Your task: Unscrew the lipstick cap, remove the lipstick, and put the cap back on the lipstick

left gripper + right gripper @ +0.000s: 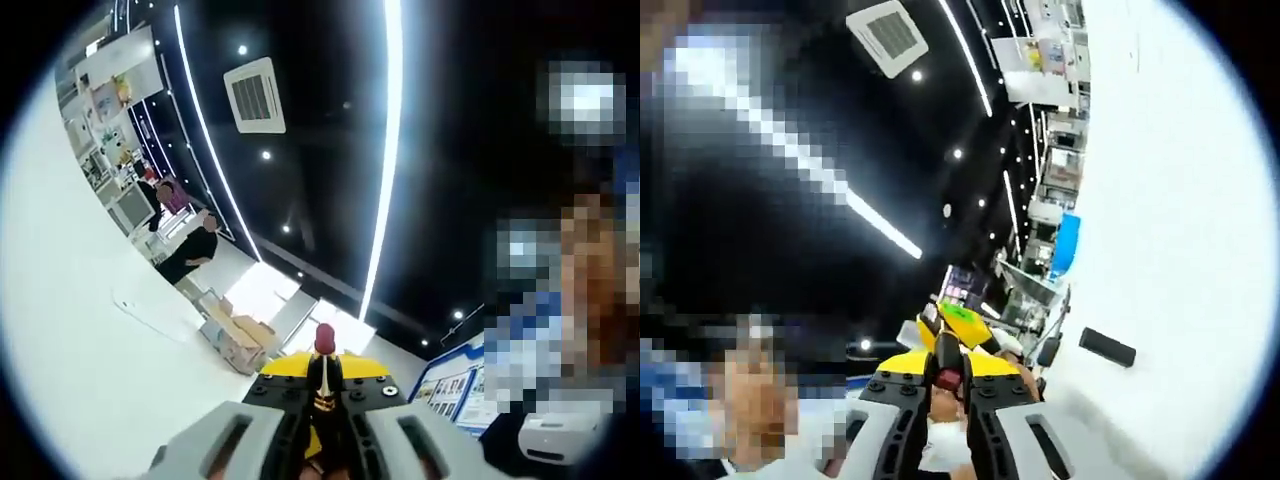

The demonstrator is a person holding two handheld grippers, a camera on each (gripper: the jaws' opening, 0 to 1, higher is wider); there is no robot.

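Black ceiling carried long light strips and a square vent; white wall; far shelving, contents indistinct.

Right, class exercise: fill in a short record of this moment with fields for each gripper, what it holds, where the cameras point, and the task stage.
left gripper: left gripper shut on the lipstick, red tip standing up between its jaws
right gripper: right gripper shut on the cap, a dark piece with a reddish inside
camera direction: both views tilt upward, toward a dark ceiling with light strips and an air vent
background: two people stand far off, beside shelves
task stage: cap and lipstick look separated; cap not yet put back
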